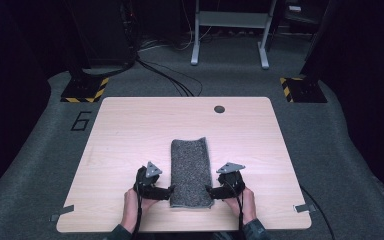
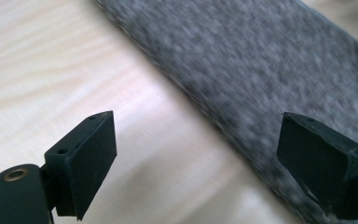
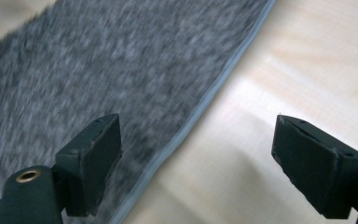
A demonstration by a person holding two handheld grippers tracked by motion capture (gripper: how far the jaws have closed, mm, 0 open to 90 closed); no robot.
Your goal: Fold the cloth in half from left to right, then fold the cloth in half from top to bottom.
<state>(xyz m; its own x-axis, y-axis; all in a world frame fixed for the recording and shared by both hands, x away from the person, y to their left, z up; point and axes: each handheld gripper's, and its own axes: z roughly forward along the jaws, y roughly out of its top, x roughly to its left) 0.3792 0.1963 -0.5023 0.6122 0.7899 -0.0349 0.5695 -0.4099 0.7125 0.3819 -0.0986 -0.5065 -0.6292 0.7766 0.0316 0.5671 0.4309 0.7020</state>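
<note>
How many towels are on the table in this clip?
1: a folded grey towel lies near the table's front edge, between the left gripper and right gripper.

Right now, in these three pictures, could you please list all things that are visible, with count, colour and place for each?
towel: one, speckled grey, folded into a long strip, lying flat at the near middle of the table
table: one, light wood, in the centre of the room
cable hole: one, dark, round, near the table's far edge
floor markings: two, yellow and black stripes, beyond the far corners of the table
metal frame: one, pale grey, on the floor behind the table
left gripper: one, black, open, at the towel's left edge near its near end
right gripper: one, black, open, at the towel's right edge
hands: two, holding the grippers at the near edge
</note>
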